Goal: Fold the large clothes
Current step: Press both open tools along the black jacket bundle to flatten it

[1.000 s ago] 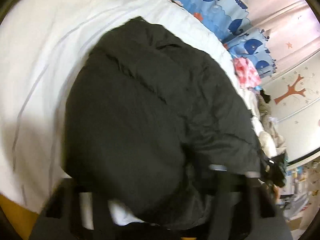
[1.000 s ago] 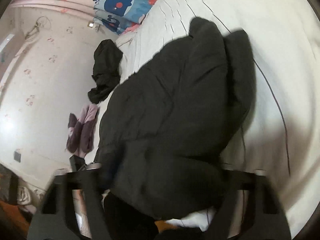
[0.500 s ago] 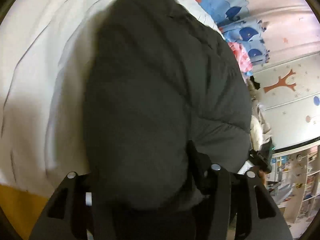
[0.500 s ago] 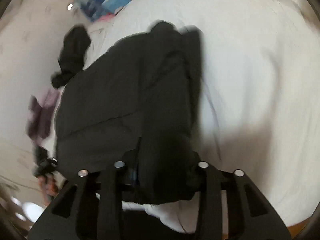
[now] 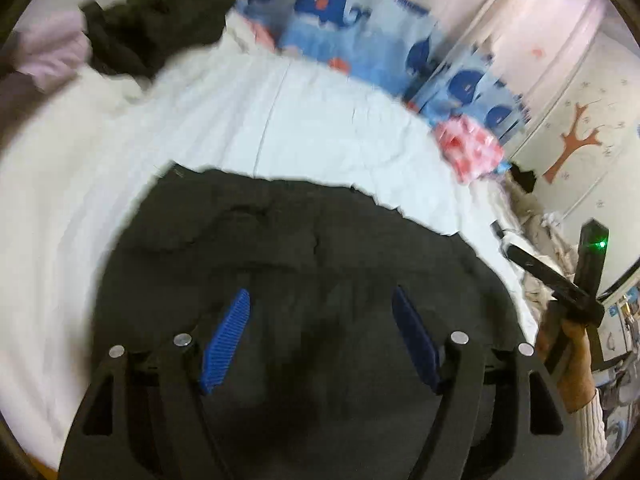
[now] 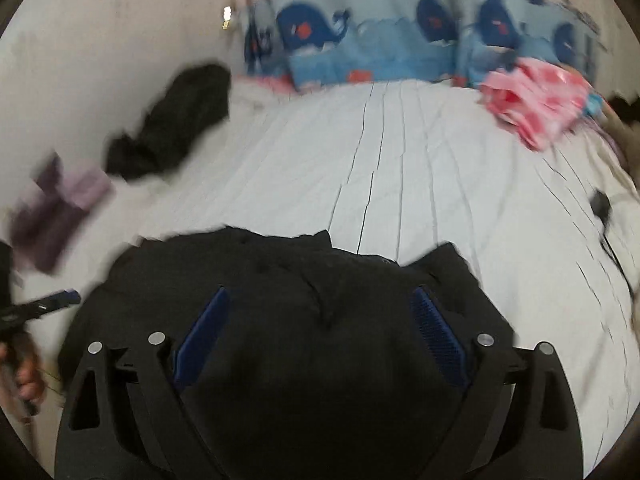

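On the bed [image 6: 400, 168], near edge, well short of the whale pillows [image 6: 360, 48]: black jacket [image 6: 320, 320], folded into a bundle. Left gripper [image 5: 320, 336] and right gripper [image 6: 320, 328] over it, fingers apart and opening, nothing clamped. Risk: puffy padding springs the fold open once released.

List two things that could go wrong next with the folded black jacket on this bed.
1. The puffy black padded jacket has just been let go: both grippers, left and right, are opening with nothing clamped, so the fold may spring open.
2. It lies near the edge of the white striped bedsheet closest to the cameras, and might slide off.
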Available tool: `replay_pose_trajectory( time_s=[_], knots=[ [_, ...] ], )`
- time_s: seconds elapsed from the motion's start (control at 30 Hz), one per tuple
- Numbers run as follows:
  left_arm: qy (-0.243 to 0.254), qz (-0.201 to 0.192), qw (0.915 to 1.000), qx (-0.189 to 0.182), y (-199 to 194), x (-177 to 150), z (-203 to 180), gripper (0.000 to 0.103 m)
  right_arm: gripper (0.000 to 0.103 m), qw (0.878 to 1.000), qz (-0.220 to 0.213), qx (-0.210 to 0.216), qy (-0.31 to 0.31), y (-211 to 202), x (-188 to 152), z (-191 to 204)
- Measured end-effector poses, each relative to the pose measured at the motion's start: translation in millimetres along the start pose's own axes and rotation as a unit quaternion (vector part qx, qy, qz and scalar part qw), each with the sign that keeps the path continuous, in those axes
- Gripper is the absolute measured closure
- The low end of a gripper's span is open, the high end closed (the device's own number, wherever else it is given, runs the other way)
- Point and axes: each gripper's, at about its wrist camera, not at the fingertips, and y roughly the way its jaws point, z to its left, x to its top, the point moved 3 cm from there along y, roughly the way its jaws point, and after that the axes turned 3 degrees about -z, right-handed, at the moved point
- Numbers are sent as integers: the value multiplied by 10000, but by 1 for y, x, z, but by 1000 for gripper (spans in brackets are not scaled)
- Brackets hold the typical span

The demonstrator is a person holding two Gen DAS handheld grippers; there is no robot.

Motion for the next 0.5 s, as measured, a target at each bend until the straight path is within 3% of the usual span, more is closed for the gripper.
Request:
replay_pose_trajectory(
  time_s=[0.07, 0.1, 0.17, 0.3, 0.37, 0.43, 0.5],
  knots=[
    [32, 338, 9987, 378, 48, -7, 12, 32, 10, 9941, 731, -724, -356, 72, -24, 0],
    [93, 279, 9994, 177, 64, -10, 13, 31, 7, 9944, 873, -549, -210, 90, -51, -12],
    [51, 297, 9995, 28, 69, -20, 20, 31, 7, 9956, 840, -236, 353, 99, -55, -29],
    [249, 362, 9987, 241, 71, -14, 9, 31, 8, 9919, 1160, -447, 256, 92, -45, -24],
    [313, 281, 9986, 332, 64, -20, 8, 31, 8, 9966, 736, -141, 352, 70, -23, -7],
    [382, 177, 9981, 460, 62, -23, 6, 30, 7, 9993, 365, -30, 14, 58, -3, 19],
    [472, 41, 9968, 645, 65, -22, -2, 29, 7, 9987, 295, 32, -420, 66, 13, 52]
  ],
)
